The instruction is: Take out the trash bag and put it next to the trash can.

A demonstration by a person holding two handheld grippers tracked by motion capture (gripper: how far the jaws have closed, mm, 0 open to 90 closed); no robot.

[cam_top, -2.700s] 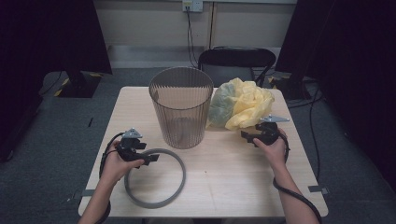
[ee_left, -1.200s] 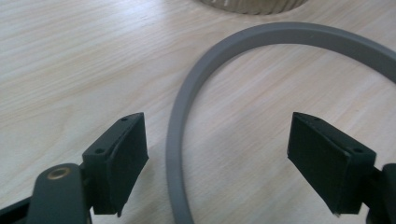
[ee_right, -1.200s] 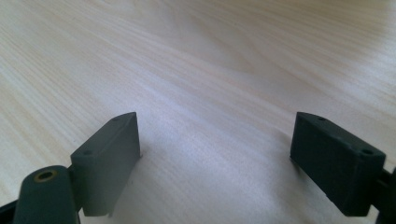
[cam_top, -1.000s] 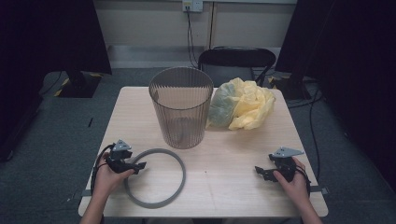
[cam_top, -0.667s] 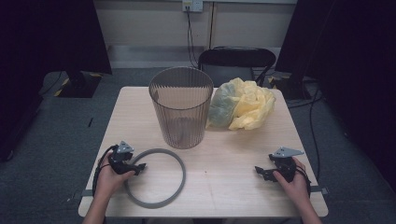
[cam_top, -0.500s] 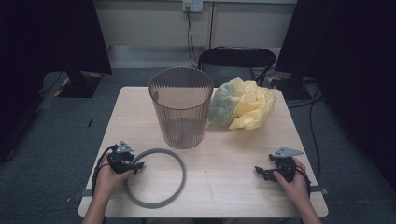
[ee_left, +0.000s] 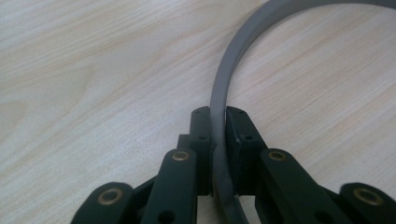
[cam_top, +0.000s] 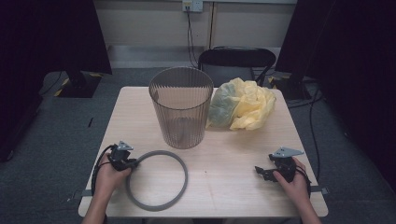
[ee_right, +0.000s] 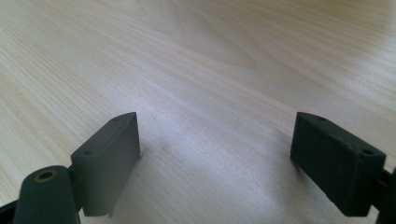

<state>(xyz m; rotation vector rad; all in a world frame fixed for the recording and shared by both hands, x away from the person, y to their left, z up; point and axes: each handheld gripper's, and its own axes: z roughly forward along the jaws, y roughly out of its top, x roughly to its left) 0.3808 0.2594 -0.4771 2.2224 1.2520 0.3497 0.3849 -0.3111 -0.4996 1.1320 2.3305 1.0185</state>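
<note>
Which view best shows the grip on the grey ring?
The left gripper view: the left gripper fingers have just closed onto the grey ring. The high view shows the whole ring lying on the table, the grip small. The right gripper view faces bare tabletop.

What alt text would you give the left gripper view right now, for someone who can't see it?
The left gripper has its two black jaws pressed on the flat grey ring, having just been closing on it. The ring curves away up and to the right over the pale wooden table, where it lies flat.

Recording lab: black curtains (cam_top: 56, 32), lone table (cam_top: 140, 107), carpet floor (cam_top: 51, 140), wall socket (cam_top: 193, 4).
</note>
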